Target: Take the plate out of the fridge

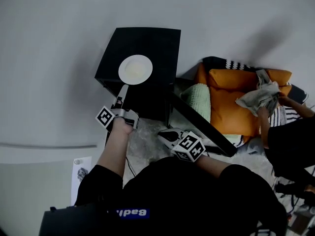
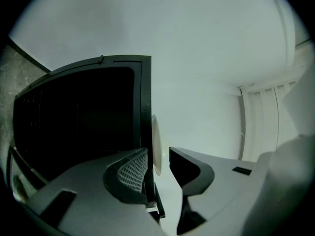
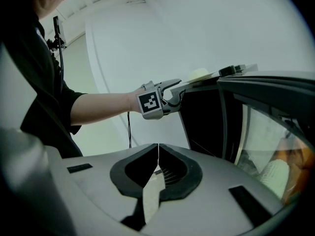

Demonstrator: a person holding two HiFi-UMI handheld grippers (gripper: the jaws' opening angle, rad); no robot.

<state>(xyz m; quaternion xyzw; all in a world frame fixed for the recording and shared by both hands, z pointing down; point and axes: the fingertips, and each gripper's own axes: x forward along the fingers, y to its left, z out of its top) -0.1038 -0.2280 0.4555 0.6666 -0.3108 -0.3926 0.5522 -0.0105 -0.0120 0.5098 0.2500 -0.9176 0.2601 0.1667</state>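
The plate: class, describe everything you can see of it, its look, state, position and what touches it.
The plate is round, white and plain, and looks ceramic. It is empty and lies flat on top of the black fridge, left of the middle in the head view. Its near rim sits between the left gripper's open jaws, which do not clamp it.

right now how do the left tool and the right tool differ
The left tool has jaws apart with the plate between them; the right tool has jaws together, empty. The left tool is at the fridge top; the right tool sits lower, by its open door. Both carry marker cubes.
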